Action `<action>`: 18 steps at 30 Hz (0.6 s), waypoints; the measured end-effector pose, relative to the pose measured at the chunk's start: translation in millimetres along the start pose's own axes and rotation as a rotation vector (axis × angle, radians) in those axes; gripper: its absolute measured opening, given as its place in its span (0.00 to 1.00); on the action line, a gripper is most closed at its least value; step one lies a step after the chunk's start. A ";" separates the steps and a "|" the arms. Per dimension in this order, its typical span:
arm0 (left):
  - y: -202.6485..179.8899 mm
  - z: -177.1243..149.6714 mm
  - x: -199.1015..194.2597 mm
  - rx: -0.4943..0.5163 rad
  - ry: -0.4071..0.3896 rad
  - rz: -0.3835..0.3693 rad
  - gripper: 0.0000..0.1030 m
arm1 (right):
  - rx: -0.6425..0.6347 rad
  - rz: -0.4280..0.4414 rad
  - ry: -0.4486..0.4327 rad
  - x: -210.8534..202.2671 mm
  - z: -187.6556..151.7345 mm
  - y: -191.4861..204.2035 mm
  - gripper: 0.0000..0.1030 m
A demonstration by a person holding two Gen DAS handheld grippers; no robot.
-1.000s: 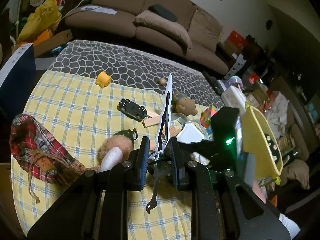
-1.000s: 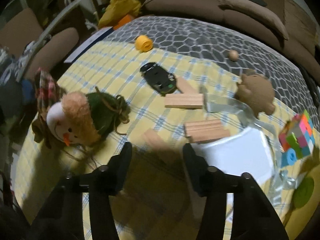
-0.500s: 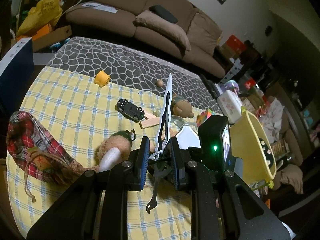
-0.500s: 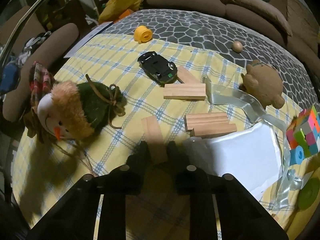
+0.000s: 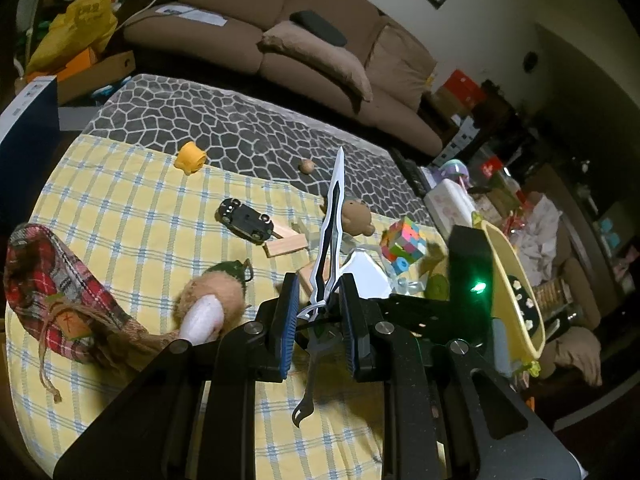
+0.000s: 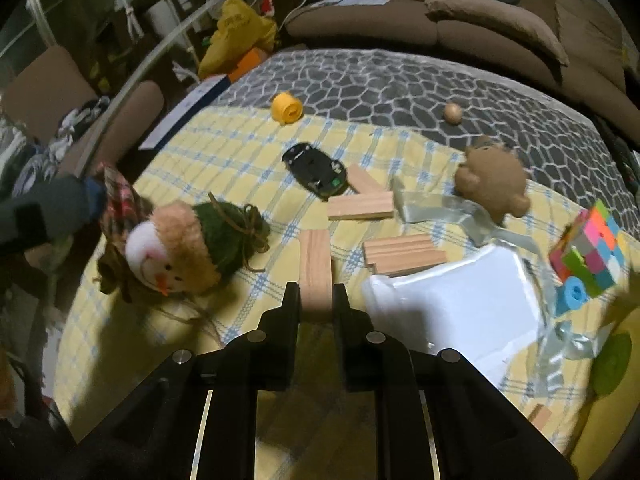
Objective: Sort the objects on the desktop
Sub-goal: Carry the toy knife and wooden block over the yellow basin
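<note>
Because you are sorting the toys on the counter [image 6: 224, 148], each of your hands holds one thing. Your right gripper [image 6: 316, 300] has its jaws clamped on a wooden block [image 6: 315, 264], which sticks out straight ahead of them, and two more blocks [image 6: 400, 254] lie ahead and to the right. Your left gripper [image 5: 318, 312] has its jaws shut on a toy sword [image 5: 330, 232], blade pointing up so it stays clear of the toys. A second ago your right jaws were apart and the block lay flat; now it is pinched and lifted. Your left hand has not changed.
</note>
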State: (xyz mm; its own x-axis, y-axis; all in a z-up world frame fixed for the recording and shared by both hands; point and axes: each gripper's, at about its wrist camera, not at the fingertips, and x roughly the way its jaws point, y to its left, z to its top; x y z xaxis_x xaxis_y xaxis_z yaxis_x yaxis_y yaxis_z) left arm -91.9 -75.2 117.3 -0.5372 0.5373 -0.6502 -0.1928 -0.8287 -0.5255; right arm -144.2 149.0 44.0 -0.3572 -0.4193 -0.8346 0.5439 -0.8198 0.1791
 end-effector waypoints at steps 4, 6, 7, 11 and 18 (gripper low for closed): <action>-3.6 -0.4 -1.0 0.002 -0.002 -0.010 0.18 | 0.034 -0.003 -0.025 -19.7 0.4 -8.5 0.15; -6.6 -0.6 -1.0 0.008 -0.002 -0.013 0.18 | 0.050 0.002 -0.044 -33.1 -0.1 -13.3 0.15; -8.1 -1.0 -0.7 0.012 -0.001 -0.014 0.18 | 0.056 0.000 -0.053 -40.2 -0.4 -15.2 0.15; -16.0 -3.6 0.5 0.030 0.004 -0.026 0.18 | 0.098 -0.002 -0.098 -69.5 -2.8 -27.7 0.15; -39.0 -12.0 6.6 0.064 0.030 -0.076 0.18 | 0.185 -0.009 -0.149 -120.6 -20.3 -58.0 0.15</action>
State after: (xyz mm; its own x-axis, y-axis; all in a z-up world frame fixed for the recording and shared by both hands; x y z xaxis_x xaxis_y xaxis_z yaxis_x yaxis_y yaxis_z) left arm -78.1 -37.5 126.9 -0.4946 0.6027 -0.6262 -0.2844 -0.7931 -0.5387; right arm -117.2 255.0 123.7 -0.4771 -0.4538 -0.7526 0.3965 -0.8754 0.2765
